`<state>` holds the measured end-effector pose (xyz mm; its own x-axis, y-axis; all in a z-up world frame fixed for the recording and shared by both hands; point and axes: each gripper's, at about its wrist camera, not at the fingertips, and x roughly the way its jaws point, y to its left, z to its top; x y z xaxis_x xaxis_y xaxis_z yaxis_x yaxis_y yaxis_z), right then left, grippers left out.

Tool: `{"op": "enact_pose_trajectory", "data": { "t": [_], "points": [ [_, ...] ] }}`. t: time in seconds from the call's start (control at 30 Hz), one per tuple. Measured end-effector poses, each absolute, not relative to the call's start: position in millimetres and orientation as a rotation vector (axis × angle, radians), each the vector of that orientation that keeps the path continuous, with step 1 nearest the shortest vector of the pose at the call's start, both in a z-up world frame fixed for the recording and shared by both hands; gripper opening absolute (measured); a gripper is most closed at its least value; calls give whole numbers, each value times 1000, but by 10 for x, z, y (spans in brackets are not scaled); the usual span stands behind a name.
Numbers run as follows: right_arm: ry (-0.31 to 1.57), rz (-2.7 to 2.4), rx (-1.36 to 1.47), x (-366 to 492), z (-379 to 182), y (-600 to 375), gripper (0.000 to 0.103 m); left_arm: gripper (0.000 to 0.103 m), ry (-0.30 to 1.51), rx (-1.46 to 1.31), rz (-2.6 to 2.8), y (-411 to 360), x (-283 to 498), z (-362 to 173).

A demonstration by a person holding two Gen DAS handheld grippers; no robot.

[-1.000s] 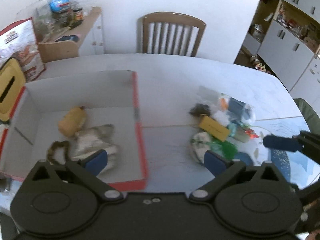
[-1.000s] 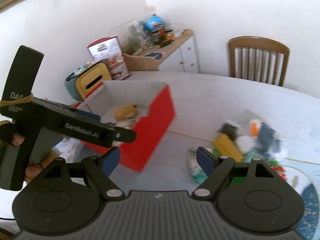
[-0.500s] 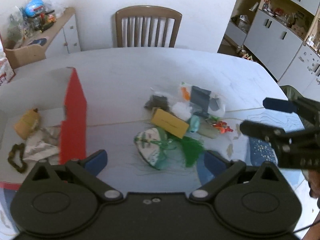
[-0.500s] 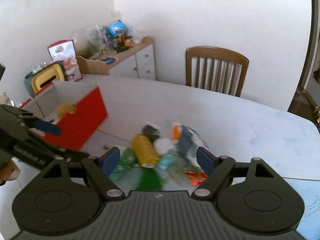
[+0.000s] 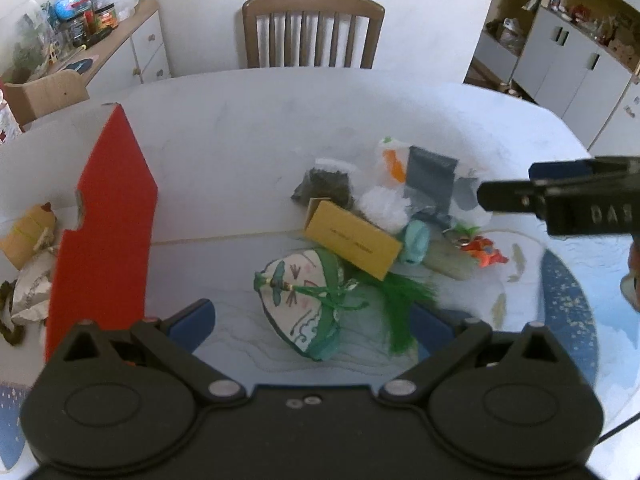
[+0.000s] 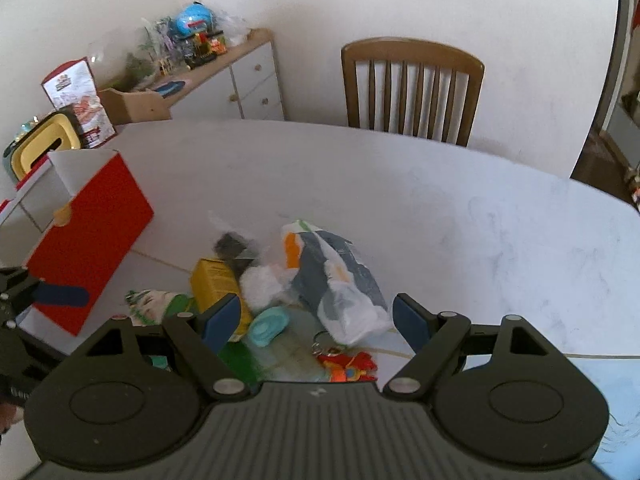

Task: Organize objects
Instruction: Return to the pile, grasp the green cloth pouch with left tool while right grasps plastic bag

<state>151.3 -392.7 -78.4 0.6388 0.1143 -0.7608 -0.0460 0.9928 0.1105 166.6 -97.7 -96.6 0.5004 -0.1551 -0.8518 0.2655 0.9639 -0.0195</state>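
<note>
A pile of small objects lies on the white table: a green-trimmed embroidered pouch, a yellow box, a teal case, a grey-and-white bag, a red-orange keychain. A red box stands at the left, holding several items. My left gripper is open and empty, hovering around the pouch. My right gripper is open and empty above the teal case and bag. It also shows in the left wrist view.
A wooden chair stands at the table's far side. A sideboard with clutter is at the back left. A blue patterned mat lies right of the pile. White cabinets stand at the right.
Both grippers have swung right, away from the red box, and come in over the pile. The left one has closed in on the pouch. Both stayed open.
</note>
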Motion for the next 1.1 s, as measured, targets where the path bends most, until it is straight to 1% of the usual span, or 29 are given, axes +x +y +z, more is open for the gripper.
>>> {"op": "enact_pose_trajectory", "data": {
  "t": [0.13,0.2,0.27,0.33,0.37,0.4,0.53,0.57,0.6,0.77,0.87,1.0,1.1],
  "points": [
    [902,78,130,1702,-917,-4011,78,100,1015,154,-243,-996,1776,-1073],
    [917,78,143,1767,-986,-4040,68,99,1028,136,-250,-984,1829,-1116],
    [927,75,142,1804,-1046,-4045,68,96,1037,125,-255,-978,1868,-1150],
    [938,83,152,1846,-1105,-4060,62,92,1052,115,-259,-970,1902,-1191],
    [944,86,158,1862,-1132,-4065,58,89,1063,107,-260,-961,1920,-1217],
    [948,88,160,1875,-1159,-4063,57,84,1074,100,-263,-954,1935,-1240],
    [952,96,162,1896,-1215,-4049,51,75,1099,73,-282,-914,1953,-1306],
    [951,93,162,1898,-1223,-4046,48,71,1102,71,-283,-908,1950,-1316],
    [951,89,162,1915,-1230,-4047,44,64,1107,64,-281,-897,1952,-1328],
    [946,67,168,1907,-1228,-4063,34,51,1115,27,-300,-862,1955,-1351],
    [942,56,170,1883,-1217,-4060,32,49,1110,28,-304,-882,1945,-1338],
    [933,39,156,1850,-1167,-4043,22,46,1111,8,-318,-892,1936,-1298],
    [925,34,156,1804,-1103,-4035,19,45,1100,20,-324,-921,1911,-1246]
  ]
}}
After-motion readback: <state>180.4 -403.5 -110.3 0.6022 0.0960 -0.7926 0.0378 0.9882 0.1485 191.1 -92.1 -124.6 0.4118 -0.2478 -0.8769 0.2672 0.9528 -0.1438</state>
